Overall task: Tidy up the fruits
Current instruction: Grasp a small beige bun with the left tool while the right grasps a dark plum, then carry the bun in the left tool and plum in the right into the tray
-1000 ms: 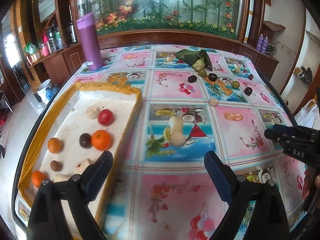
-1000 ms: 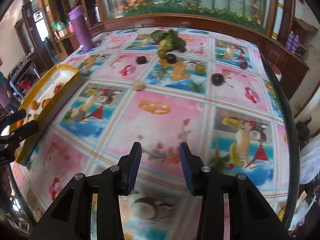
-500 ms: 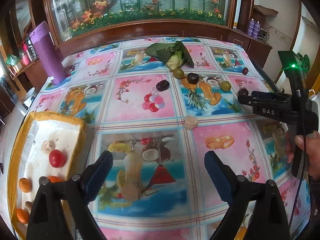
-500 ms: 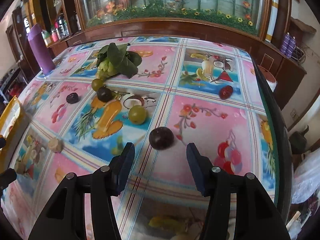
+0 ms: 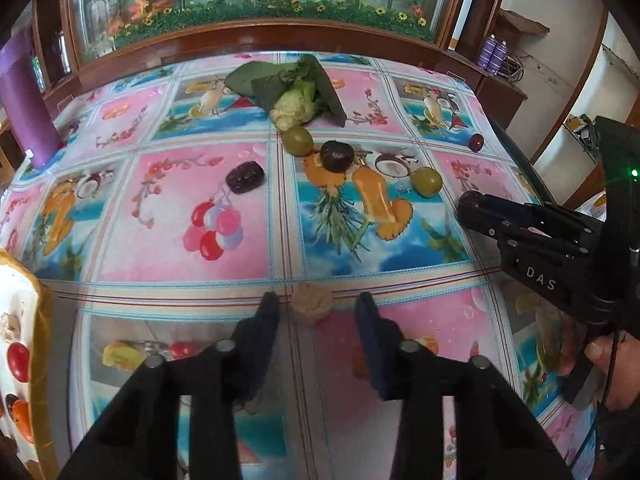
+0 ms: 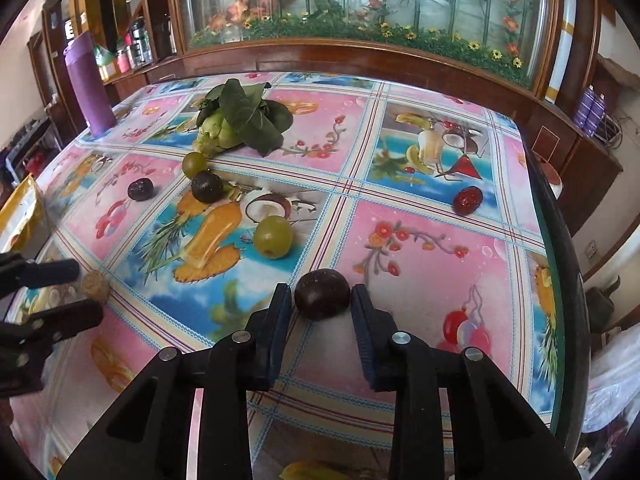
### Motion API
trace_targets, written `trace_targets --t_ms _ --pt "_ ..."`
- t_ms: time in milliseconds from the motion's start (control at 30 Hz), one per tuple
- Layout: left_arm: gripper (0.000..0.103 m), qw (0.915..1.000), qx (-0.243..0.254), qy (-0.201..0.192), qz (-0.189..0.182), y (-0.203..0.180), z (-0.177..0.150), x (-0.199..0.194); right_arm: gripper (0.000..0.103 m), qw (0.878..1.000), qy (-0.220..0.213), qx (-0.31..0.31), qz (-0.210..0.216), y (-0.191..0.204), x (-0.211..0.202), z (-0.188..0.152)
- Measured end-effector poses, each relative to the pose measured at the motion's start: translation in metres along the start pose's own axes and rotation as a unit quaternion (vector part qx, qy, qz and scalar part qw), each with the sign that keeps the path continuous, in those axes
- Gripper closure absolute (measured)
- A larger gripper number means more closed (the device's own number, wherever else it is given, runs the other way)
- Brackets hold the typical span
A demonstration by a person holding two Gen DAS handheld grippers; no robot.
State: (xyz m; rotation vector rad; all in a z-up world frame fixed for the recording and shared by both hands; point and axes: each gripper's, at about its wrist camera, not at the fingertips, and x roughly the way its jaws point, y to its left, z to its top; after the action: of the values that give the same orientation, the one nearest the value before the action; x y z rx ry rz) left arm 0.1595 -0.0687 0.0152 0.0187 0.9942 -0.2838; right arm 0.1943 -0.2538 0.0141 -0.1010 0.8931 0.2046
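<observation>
My left gripper (image 5: 316,304) is open, its fingertips on either side of a small beige fruit (image 5: 311,307) on the tablecloth. My right gripper (image 6: 320,294) is open around a dark purple round fruit (image 6: 323,294), jaws close beside it but with small gaps. The right gripper also shows in the left wrist view (image 5: 520,236). More fruits lie beyond: a green one (image 6: 273,237), a dark one (image 6: 207,187), another green one (image 6: 195,164), a dark date (image 6: 140,189) and a red fruit (image 6: 467,200). The yellow tray (image 5: 38,344) holds several fruits at the left.
A leafy green vegetable (image 6: 236,120) lies at the far middle of the table. A purple flask (image 6: 90,84) stands at the far left. The table's glass edge (image 6: 560,264) runs along the right. A wooden cabinet with a flower display lines the back.
Both grippers moved forward over the table. The left one left the tray and narrowed around the beige fruit. The right one closed in on the dark purple fruit.
</observation>
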Motion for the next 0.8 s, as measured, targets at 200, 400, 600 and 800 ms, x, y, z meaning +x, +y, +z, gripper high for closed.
trace_targets --t_ms 200,400,600,800 --pt "0.079 0.9997 -0.005 -0.004 -0.022 0.003 -0.002 -0.002 0.073 1.000 -0.007 0.002 0.001 -0.004 -0.007 -0.001" --pt "0.078 0.9995 0.000 -0.011 -0.029 0.002 -0.018 -0.023 0.073 1.000 -0.011 0.015 0.007 -0.006 -0.020 -0.008" --pt "0.078 0.9992 0.003 -0.009 -0.039 0.004 -0.041 -0.042 0.073 1.000 -0.006 0.006 -0.008 0.000 -0.033 -0.017" --pt "0.078 0.9991 -0.009 -0.002 -0.042 0.013 -0.059 -0.056 0.062 0.998 0.004 0.063 0.027 -0.014 -0.015 -0.004"
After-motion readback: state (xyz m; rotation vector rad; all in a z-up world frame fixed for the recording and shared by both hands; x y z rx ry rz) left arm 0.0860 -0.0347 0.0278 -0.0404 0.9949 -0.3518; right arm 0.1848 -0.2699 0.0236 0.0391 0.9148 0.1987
